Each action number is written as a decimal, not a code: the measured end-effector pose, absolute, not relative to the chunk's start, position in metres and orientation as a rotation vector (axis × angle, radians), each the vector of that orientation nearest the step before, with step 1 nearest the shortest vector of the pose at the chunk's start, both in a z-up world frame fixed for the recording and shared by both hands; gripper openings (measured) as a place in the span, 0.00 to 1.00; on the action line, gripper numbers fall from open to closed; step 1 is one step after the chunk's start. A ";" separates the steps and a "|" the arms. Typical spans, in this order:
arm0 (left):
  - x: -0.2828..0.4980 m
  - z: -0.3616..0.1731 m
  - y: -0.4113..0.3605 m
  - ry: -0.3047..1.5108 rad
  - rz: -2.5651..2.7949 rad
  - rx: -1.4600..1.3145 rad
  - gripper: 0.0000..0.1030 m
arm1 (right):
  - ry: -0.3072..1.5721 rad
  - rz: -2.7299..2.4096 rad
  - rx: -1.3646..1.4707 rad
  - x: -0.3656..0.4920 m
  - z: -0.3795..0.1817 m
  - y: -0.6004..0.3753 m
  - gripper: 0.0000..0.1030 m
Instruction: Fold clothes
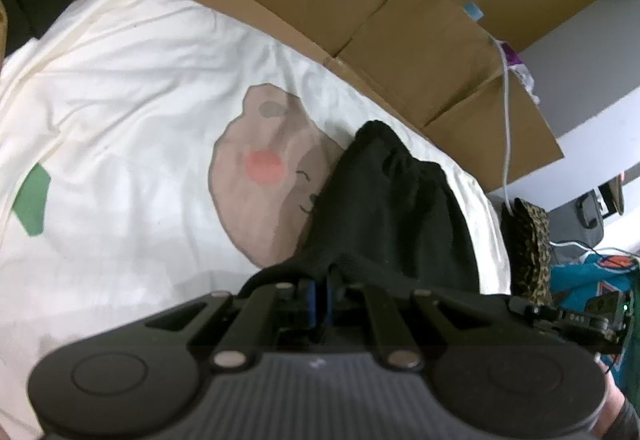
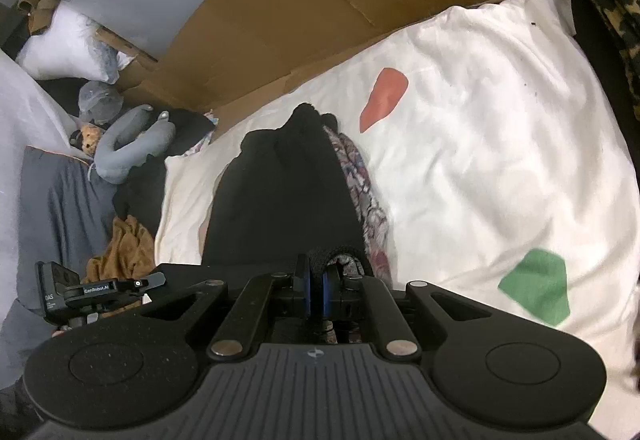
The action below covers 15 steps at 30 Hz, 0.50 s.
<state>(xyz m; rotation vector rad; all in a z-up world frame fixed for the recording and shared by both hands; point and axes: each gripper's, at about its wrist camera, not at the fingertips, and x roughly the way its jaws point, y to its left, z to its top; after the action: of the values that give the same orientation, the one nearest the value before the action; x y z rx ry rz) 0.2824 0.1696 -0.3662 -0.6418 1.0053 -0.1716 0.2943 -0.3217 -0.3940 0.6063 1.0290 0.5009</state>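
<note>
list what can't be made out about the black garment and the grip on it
- Left wrist view: black garment type unclear; bunched, lower part behind left gripper.
- Right wrist view: the patterned fabric mostly under the garment.
- Right gripper: the bunched hem hides the grip.

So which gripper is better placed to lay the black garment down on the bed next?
Neither clearly: left gripper and right gripper are both shut on the black garment, over the cream sheet. Probably lower both together.
</note>
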 end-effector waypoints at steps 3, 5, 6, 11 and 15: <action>0.290 -0.377 0.168 1.046 -0.151 -0.644 0.11 | 1.051 0.476 0.611 0.302 -0.404 -0.322 0.07; 0.290 -0.379 0.168 1.054 -0.146 -0.647 0.16 | 1.069 0.457 0.626 0.306 -0.411 -0.323 0.08; 0.288 -0.379 0.168 1.051 -0.155 -0.651 0.24 | 1.071 0.456 0.635 0.305 -0.411 -0.324 0.09; 0.278 -0.377 0.167 1.047 -0.177 -0.640 0.44 | 1.051 0.477 0.659 0.294 -0.407 -0.328 0.50; 0.277 -0.381 0.166 1.055 -0.179 -0.640 0.45 | 1.066 0.495 0.665 0.288 -0.410 -0.326 0.51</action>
<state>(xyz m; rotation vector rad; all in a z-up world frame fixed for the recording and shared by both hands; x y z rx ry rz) 0.2767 0.1665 -0.3811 -0.6398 1.0555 -0.1786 0.2883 -0.3264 -0.4101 0.6646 1.0658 0.4953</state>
